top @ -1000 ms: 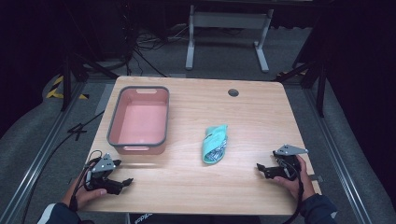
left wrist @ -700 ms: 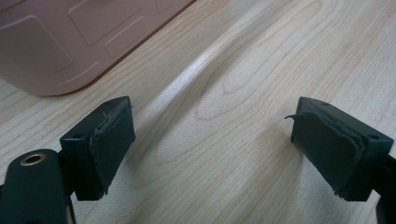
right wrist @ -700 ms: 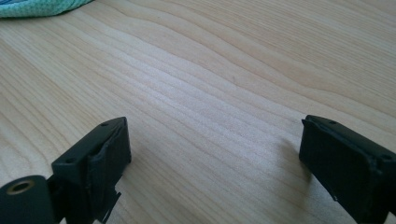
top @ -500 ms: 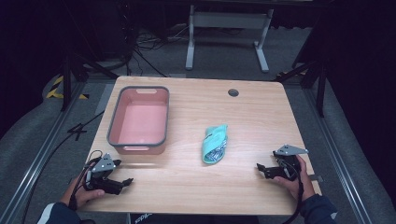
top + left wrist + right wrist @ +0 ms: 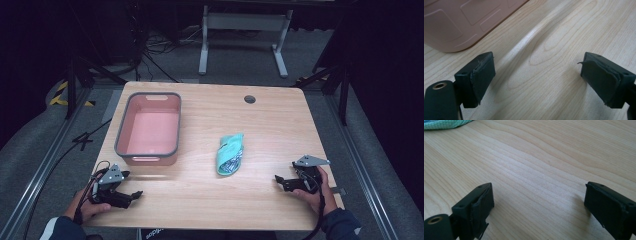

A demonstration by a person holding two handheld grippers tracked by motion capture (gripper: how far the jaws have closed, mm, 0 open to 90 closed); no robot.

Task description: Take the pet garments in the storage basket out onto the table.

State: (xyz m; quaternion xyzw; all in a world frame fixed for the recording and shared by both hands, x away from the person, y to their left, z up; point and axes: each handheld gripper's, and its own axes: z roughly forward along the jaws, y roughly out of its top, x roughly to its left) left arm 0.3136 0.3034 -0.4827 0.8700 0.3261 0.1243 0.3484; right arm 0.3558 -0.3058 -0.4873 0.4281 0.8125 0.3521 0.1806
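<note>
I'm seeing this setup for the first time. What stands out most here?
The pink bin with its grey rim sits on the left half of the wooden table. A teal cloth bundle lies near the middle. At the near corners rest the left claw and right claw, both open.

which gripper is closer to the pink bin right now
Left. The left gripper sits just below the pink bin's near end; the right gripper is far across the table.

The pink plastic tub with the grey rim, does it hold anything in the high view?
No, the pink plastic tub with the grey rim shows a bare pink floor; the teal cloth bundle lies beside it on the wooden table.
</note>
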